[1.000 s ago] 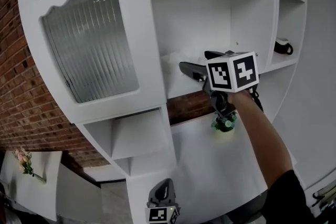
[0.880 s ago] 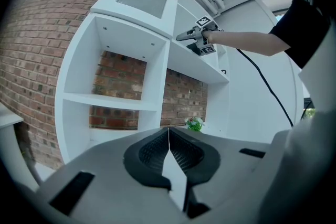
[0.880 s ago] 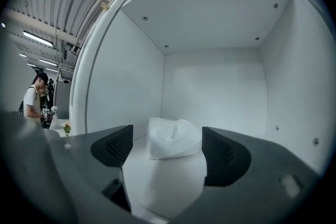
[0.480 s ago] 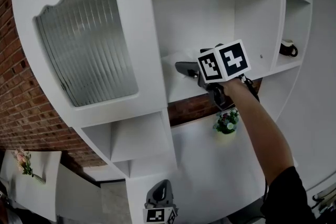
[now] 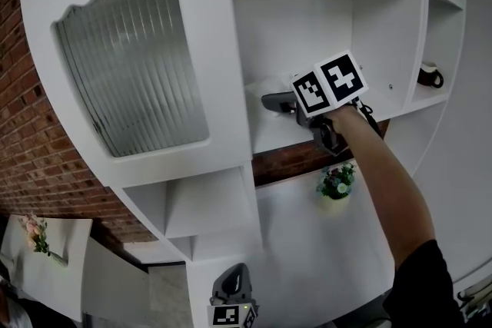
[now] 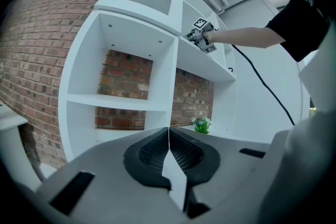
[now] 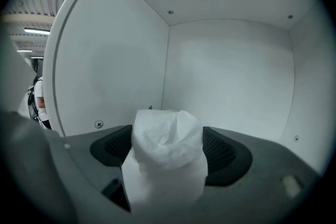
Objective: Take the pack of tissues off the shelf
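Overhead, right gripper [image 5: 275, 101] around tissue pack [image 7: 167, 136]

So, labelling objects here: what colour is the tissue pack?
White tissue pack, clearest in right gripper view.

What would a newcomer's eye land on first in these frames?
The right gripper, marker cube and all, reaches into the open white shelf, its jaws closed on a crumpled white pack of tissues that fills the right gripper view. Next comes the big ribbed-glass cabinet door at the left of the head view. The left gripper hangs low, jaws shut on nothing.
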Tool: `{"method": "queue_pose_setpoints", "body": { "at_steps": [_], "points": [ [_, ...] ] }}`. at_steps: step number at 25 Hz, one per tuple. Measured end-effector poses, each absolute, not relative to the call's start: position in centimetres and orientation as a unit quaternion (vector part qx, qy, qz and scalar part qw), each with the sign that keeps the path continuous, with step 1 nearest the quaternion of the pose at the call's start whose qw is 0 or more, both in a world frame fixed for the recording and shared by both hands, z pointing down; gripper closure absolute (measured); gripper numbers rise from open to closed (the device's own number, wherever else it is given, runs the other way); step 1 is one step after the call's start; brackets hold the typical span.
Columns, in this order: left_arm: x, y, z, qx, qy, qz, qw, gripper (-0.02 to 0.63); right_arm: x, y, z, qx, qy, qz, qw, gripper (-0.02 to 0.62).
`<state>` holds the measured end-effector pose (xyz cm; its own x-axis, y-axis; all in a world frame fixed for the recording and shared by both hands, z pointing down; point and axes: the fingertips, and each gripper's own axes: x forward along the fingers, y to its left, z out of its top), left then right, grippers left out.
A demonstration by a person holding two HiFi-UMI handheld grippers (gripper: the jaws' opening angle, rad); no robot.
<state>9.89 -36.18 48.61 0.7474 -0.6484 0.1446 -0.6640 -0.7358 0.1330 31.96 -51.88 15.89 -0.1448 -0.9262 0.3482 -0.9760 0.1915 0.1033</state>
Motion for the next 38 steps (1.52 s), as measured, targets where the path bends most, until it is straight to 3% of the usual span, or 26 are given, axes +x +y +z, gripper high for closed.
{"method": "queue_pose_setpoints", "body": {
  "at_steps": [8, 28, 38],
  "points": [
    [10.8, -36.1, 48.4, 0.932, -0.349, 0.041, 0.085, 0.594, 31.3, -52.2, 16.8, 0.609, -0.763, 0.09, 0.198, 0.19],
    [10.5, -36.0, 48.3, 0.928, -0.36, 0.035, 0.086, 0.594, 31.0, -51.6, 16.4, 0.62, -0.749, 0.021, 0.234, 0.506],
    [9.7, -35.7, 48.1, 0.927, -0.366, 0.034, 0.079, 0.595, 30.4, -50.3, 16.6, 0.618, -0.741, -0.031, 0.26, 0.523]
  ]
}}
